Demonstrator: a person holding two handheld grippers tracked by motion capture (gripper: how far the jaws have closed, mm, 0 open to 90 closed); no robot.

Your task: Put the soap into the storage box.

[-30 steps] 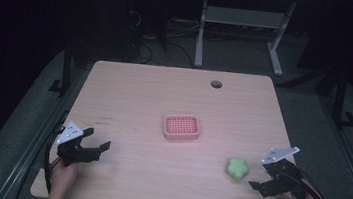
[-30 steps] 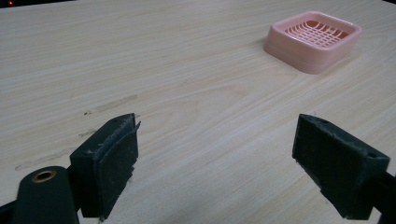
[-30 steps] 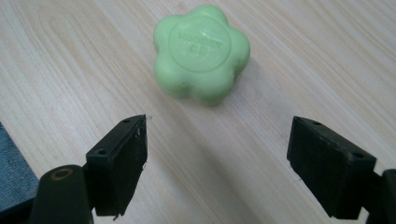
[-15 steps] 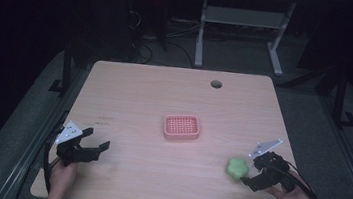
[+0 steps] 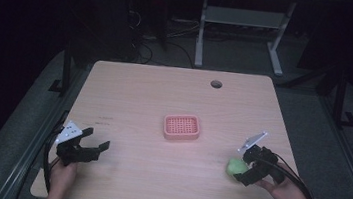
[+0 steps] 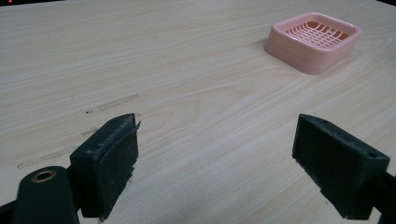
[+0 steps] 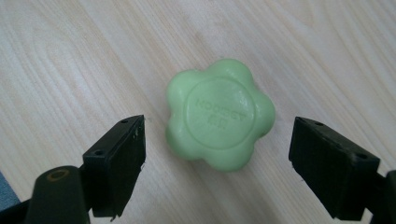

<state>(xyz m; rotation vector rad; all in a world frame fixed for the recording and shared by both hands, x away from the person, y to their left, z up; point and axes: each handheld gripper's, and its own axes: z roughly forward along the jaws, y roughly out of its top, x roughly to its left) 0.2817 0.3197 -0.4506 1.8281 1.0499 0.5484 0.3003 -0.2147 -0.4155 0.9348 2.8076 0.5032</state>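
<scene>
two grippers are in play, and the right gripper (image 5: 243, 168) is the one at work: its jaws stand wide apart on either side of a green flower-shaped soap (image 7: 219, 120), not touching it and holding nothing. the soap lies flat on the worktop (image 5: 139, 95) near the person's right-hand edge, well apart from the pink slotted soap dish (image 5: 181, 126) that sits in the middle. in the high view the soap (image 5: 235, 167) shows just at the tip of the right gripper.

the soap looks like a small solid bar, stiff rather than squashy, and probably light. its surface seems smooth and waxy, so it may well be slippery, and the scalloped outline means the pads could slide off a rounded lobe. the safer hold, i think, is across the middle, with each pad seated in a notch between lobes or flat against two lobes at once, low on the side wall and level with the worktop. a firm but not crushing squeeze should do; too hard a pinch might dent the edge.

the left gripper (image 6: 219, 154) waits low over bare wood near the person's left side, its jaws also wide open and empty, with the soap dish (image 6: 314, 40) ahead of it.
</scene>
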